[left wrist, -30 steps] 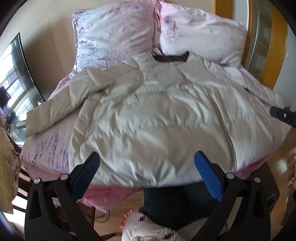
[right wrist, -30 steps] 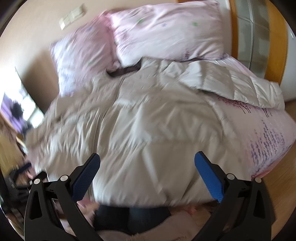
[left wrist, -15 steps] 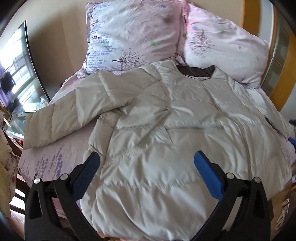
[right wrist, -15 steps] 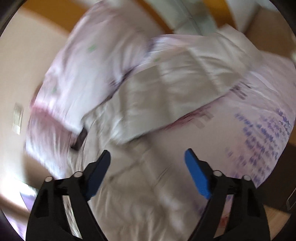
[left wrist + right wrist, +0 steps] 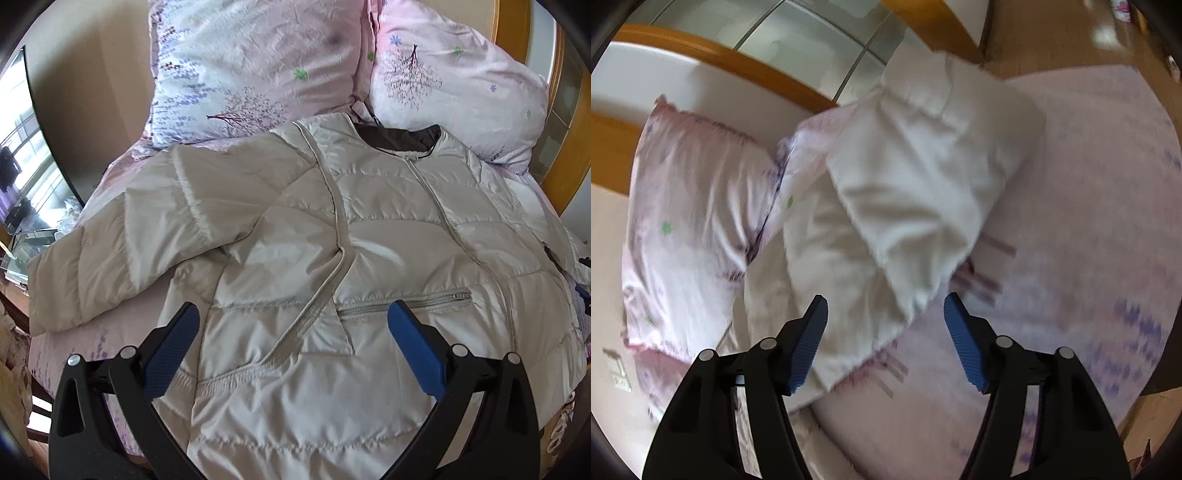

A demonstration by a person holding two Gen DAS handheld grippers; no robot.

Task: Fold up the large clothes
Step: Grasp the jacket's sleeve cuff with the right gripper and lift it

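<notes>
A large pale beige quilted jacket (image 5: pixel 369 229) lies front up on a pink bed, collar toward the pillows, zip closed. Its left sleeve (image 5: pixel 122 243) lies spread out toward the bed's left edge. My left gripper (image 5: pixel 293 325) is open and empty, hovering over the jacket's lower front near the pocket zip (image 5: pixel 402 304). In the right wrist view the jacket's other sleeve (image 5: pixel 923 192) lies bent on the pink sheet. My right gripper (image 5: pixel 886 317) is open and empty just above that sleeve. This view is blurred.
Two pink floral pillows (image 5: pixel 258 66) (image 5: pixel 454 85) lean at the bed head. A wooden headboard (image 5: pixel 701 62) and wall run behind. The pink sheet (image 5: pixel 1089 221) spreads right of the sleeve. A glass table (image 5: pixel 26 229) stands left of the bed.
My left gripper has moved forward and lower over the jacket. My right gripper has swung right and rolled, from over the jacket body to above the right sleeve.
</notes>
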